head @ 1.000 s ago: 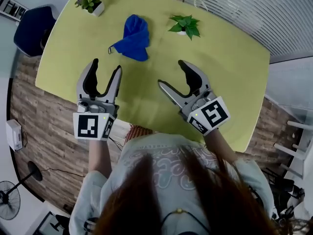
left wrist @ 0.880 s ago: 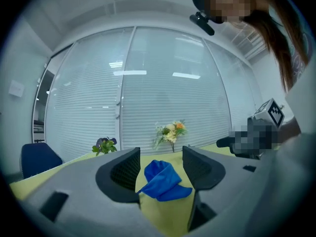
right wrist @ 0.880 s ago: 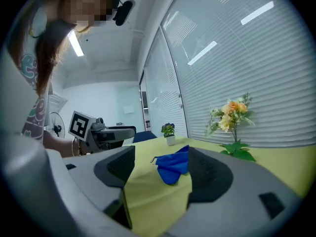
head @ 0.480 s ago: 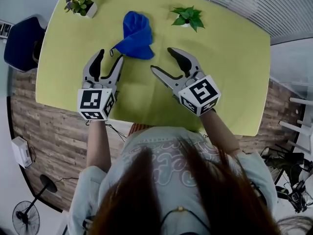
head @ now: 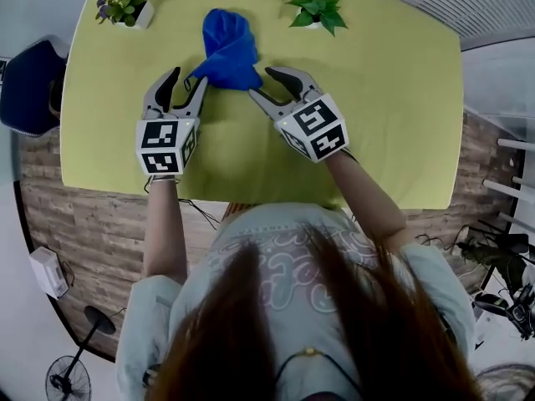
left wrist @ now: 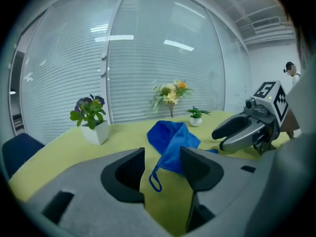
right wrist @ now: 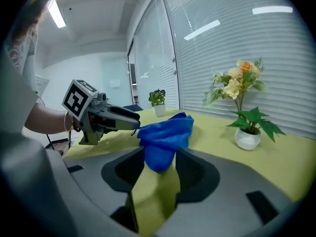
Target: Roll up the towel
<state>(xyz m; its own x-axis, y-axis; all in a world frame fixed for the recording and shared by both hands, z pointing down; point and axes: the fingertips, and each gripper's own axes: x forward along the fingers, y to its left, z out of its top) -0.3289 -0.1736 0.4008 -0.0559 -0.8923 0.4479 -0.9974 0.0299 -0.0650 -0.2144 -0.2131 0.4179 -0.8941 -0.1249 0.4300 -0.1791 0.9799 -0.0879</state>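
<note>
A person stood at a yellow-green table (head: 393, 98), seen from above, with a two-jaw gripper in each hand. A blue towel (head: 227, 53) lay crumpled in a loose heap toward the far side of the table, between a small flowering pot plant (head: 121, 5) on the left and a leafy green pot plant (head: 316, 11) on the right.

Over the previous second both grippers had travelled forward across the table and dipped down. They started well short of the towel and ended at its near edge, one on each side.

The left gripper (head: 185, 82) had just closed its fingers slightly, but they were still wide apart. In the left gripper view, the towel's left corner and its small hanging loop (left wrist: 154, 180) sat in the gap between them, and the fingers did not appear to be pressing on the cloth.

The right gripper (head: 266, 84) had just closed its fingers further. In the right gripper view, the towel's near right corner lay between them. The fingers looked apart rather than clamped, so the corner did not seem to be pinched yet.

The approach appeared finished and the first grasp was just beginning. The towel was bunched, not flat, so it would probably need spreading out by its corners before any rolling could start.
</note>
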